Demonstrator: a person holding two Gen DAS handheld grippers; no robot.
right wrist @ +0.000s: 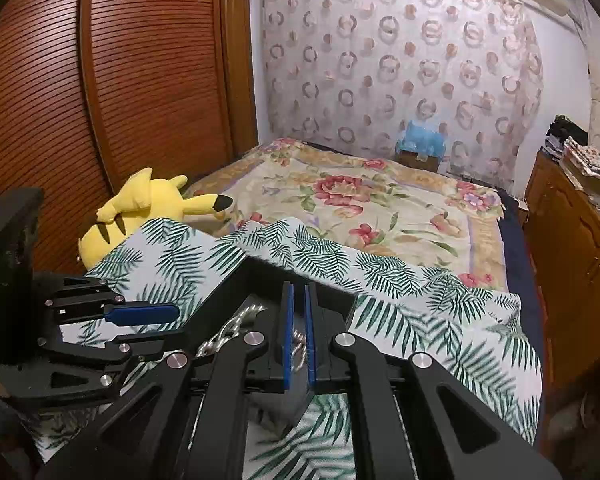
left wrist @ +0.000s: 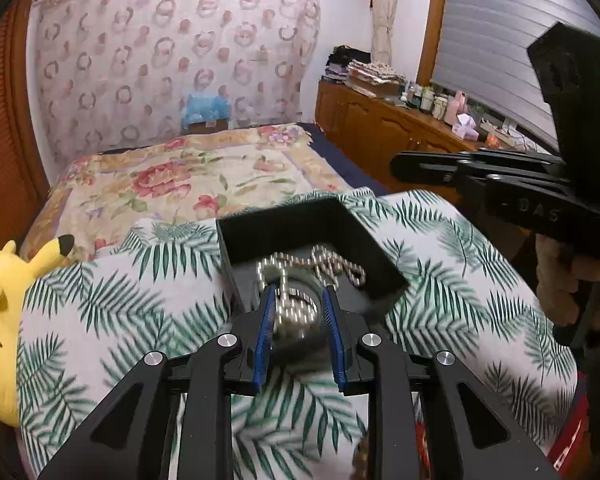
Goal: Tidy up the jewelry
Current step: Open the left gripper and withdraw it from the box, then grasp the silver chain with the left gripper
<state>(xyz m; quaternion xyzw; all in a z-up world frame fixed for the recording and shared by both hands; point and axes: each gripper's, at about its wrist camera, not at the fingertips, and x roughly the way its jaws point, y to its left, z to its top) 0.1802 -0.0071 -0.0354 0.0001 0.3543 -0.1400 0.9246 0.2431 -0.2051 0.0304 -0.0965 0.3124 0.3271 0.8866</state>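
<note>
The silver chain (left wrist: 312, 276) already lies heaped in the black box (left wrist: 312, 236) on the leaf-print cloth (left wrist: 120, 300), left tongs (left wrist: 299, 292) apart over it, right tongs (right wrist: 299, 292) nearly together, seemingly empty.

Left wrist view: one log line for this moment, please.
left gripper: open, over chain in black box | right gripper: nearly shut, holding nothing visible | box on leaf cloth

We see a shiny metal bead chain (left wrist: 300, 280) lying in a matt black box (left wrist: 300, 220) with a felt-like lining. Under it lies smooth leaf-print cloth (left wrist: 120, 300). The yellow toy (right wrist: 148, 204) looks plush, the slatted door (right wrist: 60, 100) glossy wood.
</note>
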